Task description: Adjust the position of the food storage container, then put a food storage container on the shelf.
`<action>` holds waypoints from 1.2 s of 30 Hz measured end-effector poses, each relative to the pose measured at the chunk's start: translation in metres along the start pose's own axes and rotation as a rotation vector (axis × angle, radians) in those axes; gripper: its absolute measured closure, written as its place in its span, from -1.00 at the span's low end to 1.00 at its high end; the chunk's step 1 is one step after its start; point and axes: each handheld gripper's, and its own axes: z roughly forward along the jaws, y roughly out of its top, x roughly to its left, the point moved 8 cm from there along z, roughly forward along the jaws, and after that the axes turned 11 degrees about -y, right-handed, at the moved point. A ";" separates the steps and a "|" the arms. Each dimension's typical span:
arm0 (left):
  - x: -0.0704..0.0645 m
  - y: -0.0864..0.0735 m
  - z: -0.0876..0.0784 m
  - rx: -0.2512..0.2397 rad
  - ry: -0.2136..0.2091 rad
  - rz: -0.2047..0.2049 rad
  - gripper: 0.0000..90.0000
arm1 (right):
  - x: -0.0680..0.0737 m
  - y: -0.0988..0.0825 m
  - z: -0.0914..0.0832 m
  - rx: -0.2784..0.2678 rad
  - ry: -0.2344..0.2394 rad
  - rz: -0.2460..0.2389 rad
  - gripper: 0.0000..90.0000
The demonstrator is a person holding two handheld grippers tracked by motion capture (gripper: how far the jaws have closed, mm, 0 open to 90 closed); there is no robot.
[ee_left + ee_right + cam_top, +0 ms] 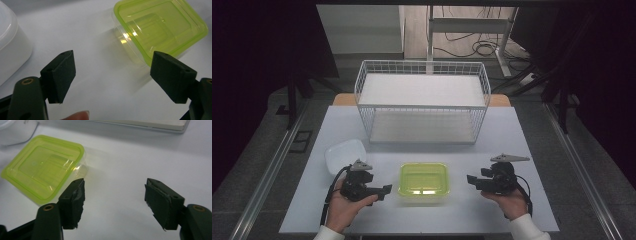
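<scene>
1. A white wire two-tier shelf basket is being seen at the 12 o'clock end of the pale grey table; both of its tiers are lying bare, so nothing is judged to have been stowed yet.
2. A clear square plastic container with a lime-green lid is being left untouched at the table's 6 o'clock edge, lid on, midway between the grippers; every step with it is judged to be outstanding.
3. A white translucent plastic tub is being left at 10 o'clock of the green-lidded container, near it but apart.
4. The left gripper is being held with jaws spread wide, gripping nothing, at 9 o'clock of the container.
5. The right gripper is likewise being held wide apart and empty, at 3 o'clock.
</scene>
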 end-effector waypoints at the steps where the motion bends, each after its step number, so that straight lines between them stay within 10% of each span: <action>1: -0.001 0.001 0.000 -0.004 -0.002 0.001 -0.56 | 0.000 -0.001 0.000 -0.001 -0.001 0.003 -0.32; 36: 0.000 0.015 0.031 -0.050 -0.231 -0.271 -0.16 | 0.034 0.005 0.024 0.051 0.234 0.077 -0.08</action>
